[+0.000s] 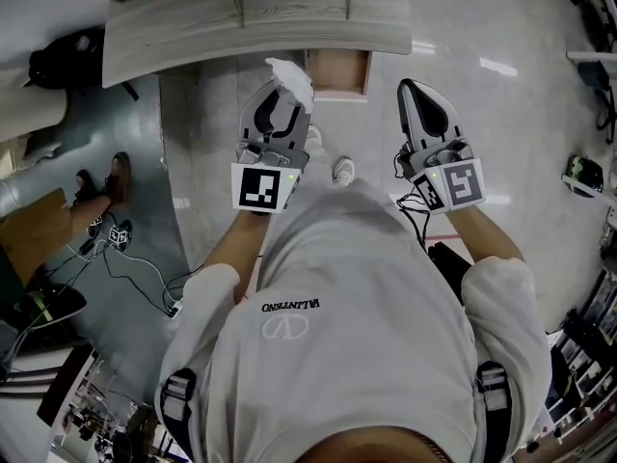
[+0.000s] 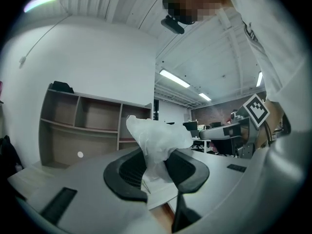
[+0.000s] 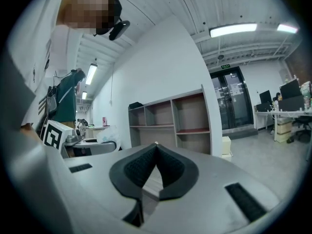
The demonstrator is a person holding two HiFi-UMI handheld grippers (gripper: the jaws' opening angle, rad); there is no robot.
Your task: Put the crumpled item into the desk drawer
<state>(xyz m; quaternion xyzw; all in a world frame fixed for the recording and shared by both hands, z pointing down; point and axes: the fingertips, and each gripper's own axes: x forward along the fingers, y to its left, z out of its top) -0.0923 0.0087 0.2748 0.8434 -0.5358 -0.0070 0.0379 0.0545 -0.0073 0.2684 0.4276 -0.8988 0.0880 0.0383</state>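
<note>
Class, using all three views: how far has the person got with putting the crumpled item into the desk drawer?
Done: the crumpled white item is off any surface, and the drawer under the desk looks open. In hand: the left gripper is clamped on the item, close to the drawer; the right gripper is shut and empty. Left: move the item over the drawer and release it inside.

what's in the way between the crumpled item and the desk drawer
Nothing visible. The left tool grips the crumpled item just beside the drawer, which looks pulled open under the desk; the gap between them is bare. The shut right tool is off to the other side.
</note>
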